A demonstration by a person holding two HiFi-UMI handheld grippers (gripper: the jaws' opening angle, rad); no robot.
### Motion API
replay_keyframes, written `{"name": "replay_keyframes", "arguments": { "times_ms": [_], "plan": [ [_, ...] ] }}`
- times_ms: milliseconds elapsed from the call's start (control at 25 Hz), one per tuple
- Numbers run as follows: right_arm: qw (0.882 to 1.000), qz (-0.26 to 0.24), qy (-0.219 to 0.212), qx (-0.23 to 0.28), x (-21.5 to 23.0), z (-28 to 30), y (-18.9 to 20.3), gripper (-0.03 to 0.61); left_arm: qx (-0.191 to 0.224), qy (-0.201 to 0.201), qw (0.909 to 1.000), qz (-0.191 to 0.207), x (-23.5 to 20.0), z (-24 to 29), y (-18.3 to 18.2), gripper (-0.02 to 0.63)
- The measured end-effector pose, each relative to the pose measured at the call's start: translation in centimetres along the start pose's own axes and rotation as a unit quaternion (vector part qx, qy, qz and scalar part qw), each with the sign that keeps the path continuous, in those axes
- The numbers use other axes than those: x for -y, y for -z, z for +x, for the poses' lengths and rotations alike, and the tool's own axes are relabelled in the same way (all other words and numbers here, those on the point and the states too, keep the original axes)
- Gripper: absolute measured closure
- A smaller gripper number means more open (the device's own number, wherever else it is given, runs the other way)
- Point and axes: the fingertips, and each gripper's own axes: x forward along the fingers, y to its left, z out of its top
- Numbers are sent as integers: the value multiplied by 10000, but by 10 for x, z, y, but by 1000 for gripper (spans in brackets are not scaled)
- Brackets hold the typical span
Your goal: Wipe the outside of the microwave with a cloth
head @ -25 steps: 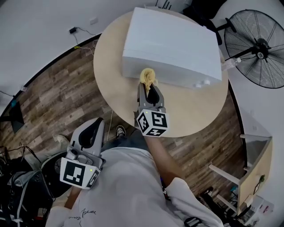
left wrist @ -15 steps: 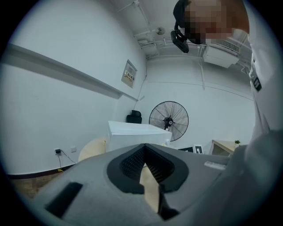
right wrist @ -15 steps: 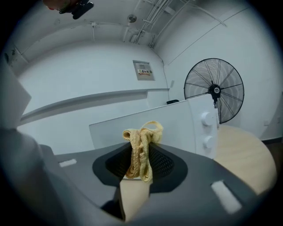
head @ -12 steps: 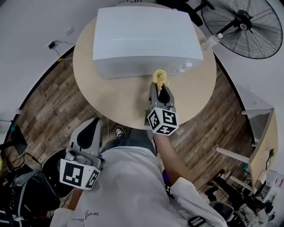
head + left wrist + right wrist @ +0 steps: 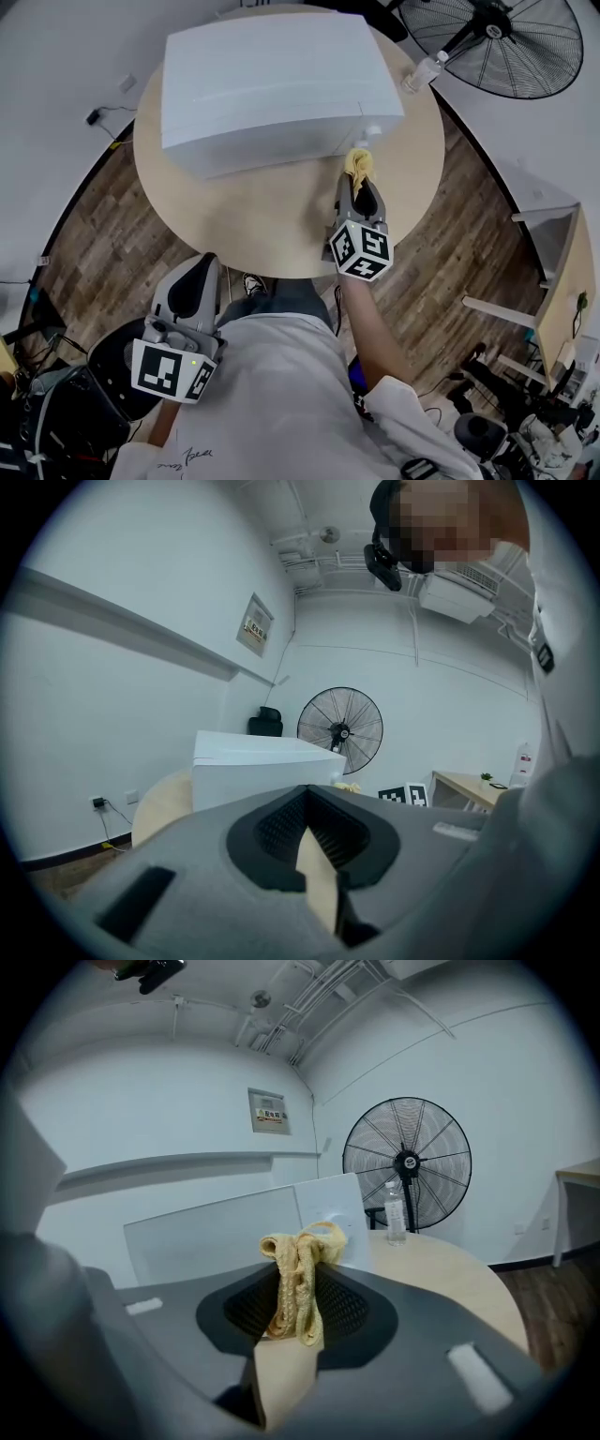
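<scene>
Wooden flooring rings a round pale surface (image 5: 281,230), and the white microwave (image 5: 272,84) fills its far half, front turned toward the person. The right claw (image 5: 358,180) is pinching a bunched yellow cloth (image 5: 359,164), the wad poking out past the tips. That probably lets the fabric, not the claw, rub the panel. It is held at the microwave's front right corner, beside the knobs; from above it is hard to say whether cloth meets panel. The left claw (image 5: 190,286) hangs low off the near edge of the surface, pressed together on nothing, likely parked because one hand does the wiping.

Only the head view shows both claws and the microwave's top. The right gripper view shows the front face square on, the cloth folded in strands between the jaws, and a bottle (image 5: 397,1213) near the surface's right edge before a standing fan (image 5: 406,1162). The left gripper view confirms its jaws are together and empty.
</scene>
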Motion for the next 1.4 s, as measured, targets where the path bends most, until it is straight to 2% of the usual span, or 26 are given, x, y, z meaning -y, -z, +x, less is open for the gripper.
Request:
{"name": "replay_keyframes", "arguments": {
  "times_ms": [320, 560, 1000, 1400],
  "plan": [
    [9990, 48, 451, -17, 59, 18, -6, 459, -127, 97, 9999, 42, 13, 29, -2, 620],
    [9982, 6, 586, -113, 82, 40, -1, 459, -226, 75, 9997, 48, 15, 44, 0, 620],
    [9976, -46, 654, -200, 74, 57, 8, 459, -284, -146, 9995, -63, 0, 47, 1, 620],
    [9974, -48, 707, -156, 62, 56, 10, 459, -304, -181, 9993, -112, 0, 36, 9, 620]
  ]
}}
